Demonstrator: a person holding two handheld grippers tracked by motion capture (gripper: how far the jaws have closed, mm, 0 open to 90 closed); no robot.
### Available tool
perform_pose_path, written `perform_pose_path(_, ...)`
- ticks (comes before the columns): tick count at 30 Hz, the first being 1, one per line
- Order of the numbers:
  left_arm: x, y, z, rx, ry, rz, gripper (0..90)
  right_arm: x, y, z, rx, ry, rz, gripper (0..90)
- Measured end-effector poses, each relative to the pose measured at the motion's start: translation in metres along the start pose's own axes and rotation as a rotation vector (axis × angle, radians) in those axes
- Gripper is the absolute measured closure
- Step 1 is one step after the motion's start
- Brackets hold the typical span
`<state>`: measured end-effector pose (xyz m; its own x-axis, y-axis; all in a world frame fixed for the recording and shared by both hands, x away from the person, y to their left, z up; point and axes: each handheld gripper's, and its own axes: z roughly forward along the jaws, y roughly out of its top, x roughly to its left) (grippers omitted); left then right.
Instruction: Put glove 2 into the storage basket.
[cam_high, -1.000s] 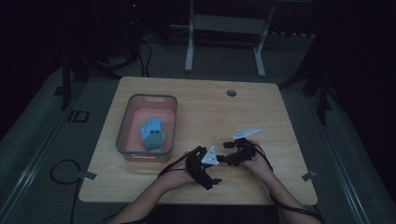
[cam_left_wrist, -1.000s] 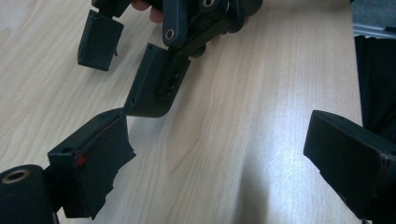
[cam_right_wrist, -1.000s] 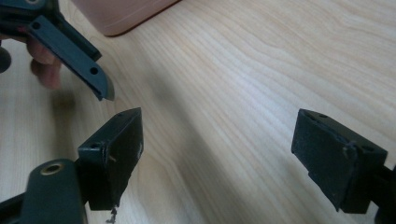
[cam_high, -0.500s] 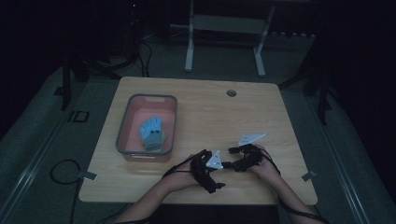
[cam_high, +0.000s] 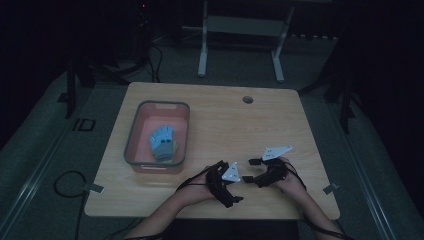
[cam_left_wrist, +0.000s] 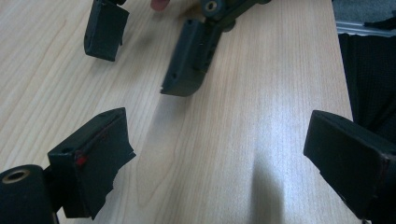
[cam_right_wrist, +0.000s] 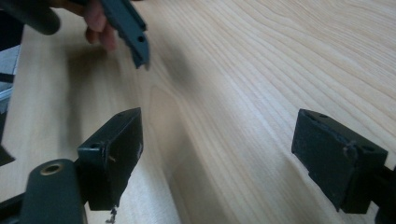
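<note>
Low over the pale wooden table (cam_high: 225, 125), near its front edge, both grippers face each other. My left gripper (cam_high: 239, 188) stands open; in the left gripper view its black jaws are far apart over bare wood (cam_left_wrist: 219, 158). My right gripper (cam_high: 250, 170) is open too, with nothing between its jaws (cam_right_wrist: 226, 156). The right gripper's two jaws hang just ahead in the left gripper view, while the right gripper view catches a left jaw and a fingertip (cam_right_wrist: 100, 25) at its top left. A grey-rimmed red tray (cam_high: 157, 103) at the table's left holds a light-blue glove-like item (cam_high: 162, 142).
A small round hole (cam_high: 247, 99) sits near the table's far edge. A metal stand (cam_high: 240, 40) rises on the floor beyond the table. Cables (cam_high: 65, 180) lie on the floor at the left. The table's front edge runs close under both forearms.
The right gripper has come nearer the front edge and lower. The left gripper has shifted slightly right. The two grippers stand closer together.
</note>
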<state>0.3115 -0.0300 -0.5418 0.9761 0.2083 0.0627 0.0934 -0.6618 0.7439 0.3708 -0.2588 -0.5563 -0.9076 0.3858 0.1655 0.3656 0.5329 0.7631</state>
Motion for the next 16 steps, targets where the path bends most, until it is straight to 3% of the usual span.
perform_pose_path(4, -0.0002, -0.0001, 0.0046, 0.008, 0.011, 0.012, 7.4, 0.0032, -0.0038, -0.001, 0.014, 0.007, -0.045, 14.9)
perform_pose_path(8, -0.0002, -0.0016, 0.0074, 0.0, -0.004, 0.004, 7.4, 0.0036, -0.007, -0.0005, 0.023, 0.016, -0.057, 14.6)
perform_pose_path(16, -0.0017, -0.0055, 0.0077, -0.004, -0.023, 0.003, 7.4, 0.0027, -0.0088, -0.0052, -0.014, 0.017, -0.067, 14.4)
